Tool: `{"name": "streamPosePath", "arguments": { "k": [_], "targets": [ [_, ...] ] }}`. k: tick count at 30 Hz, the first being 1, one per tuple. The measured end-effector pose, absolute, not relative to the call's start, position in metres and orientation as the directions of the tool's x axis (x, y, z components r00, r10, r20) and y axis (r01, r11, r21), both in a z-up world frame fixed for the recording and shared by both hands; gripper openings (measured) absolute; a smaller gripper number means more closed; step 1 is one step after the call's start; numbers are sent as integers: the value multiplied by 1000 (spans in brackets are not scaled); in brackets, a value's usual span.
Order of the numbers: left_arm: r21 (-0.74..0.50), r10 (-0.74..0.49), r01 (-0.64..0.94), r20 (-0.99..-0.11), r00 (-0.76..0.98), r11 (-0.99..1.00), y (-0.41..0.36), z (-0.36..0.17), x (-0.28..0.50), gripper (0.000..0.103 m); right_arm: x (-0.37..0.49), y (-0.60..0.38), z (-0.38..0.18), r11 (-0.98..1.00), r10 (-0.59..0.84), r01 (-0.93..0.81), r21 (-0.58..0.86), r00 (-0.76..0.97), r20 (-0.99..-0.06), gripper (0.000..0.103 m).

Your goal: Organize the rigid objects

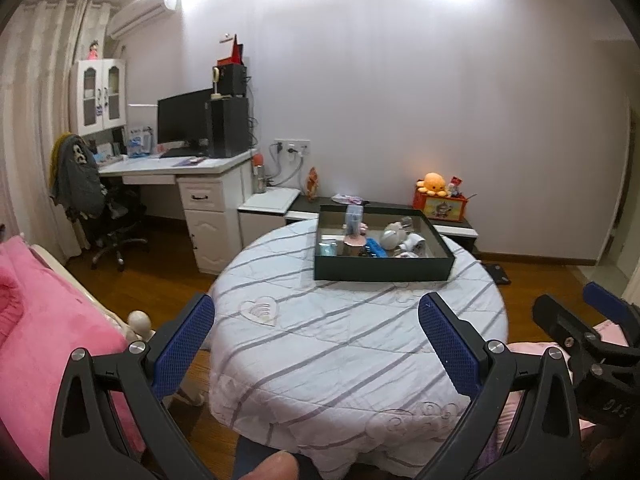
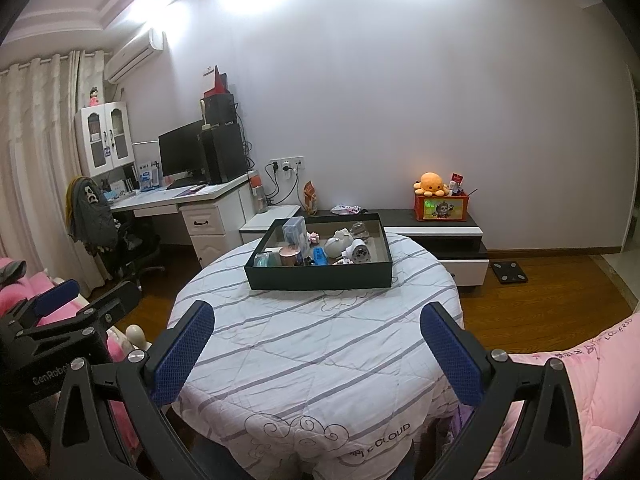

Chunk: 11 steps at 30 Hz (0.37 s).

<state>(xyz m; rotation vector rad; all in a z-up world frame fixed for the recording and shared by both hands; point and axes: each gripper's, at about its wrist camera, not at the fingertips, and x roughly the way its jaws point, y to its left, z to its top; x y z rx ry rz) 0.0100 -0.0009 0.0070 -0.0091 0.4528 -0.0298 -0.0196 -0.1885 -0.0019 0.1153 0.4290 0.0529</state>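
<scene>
Left gripper (image 1: 316,340) fingers (image 1: 186,344) spread wide, nothing held. Right gripper (image 2: 316,344) fingers (image 2: 450,354) likewise wide apart, nothing gripped. Both held above near edge of cloth-covered round worktop (image 2: 304,364). Dark tray (image 2: 320,276) set at 12 o'clock on worktop; small rigid objects (image 2: 346,246) piled inside.

Both grippers held side by side, jaws spread wide and empty.
The left gripper (image 1: 316,340) and the right gripper (image 2: 316,344) point forward at about the same height, blue fingertips (image 1: 188,344) well apart; a fingertip of the person's hand (image 1: 276,466) shows below the left one.
</scene>
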Motion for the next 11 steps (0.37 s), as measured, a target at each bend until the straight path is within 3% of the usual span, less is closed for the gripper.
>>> {"name": "streamPosePath", "arguments": {
  "k": [11],
  "targets": [
    [-39,-77,67,-408,910,997,2,8,5,103,-19,-188,-3,992,77,-29,122,908,-412,103]
  ]
}}
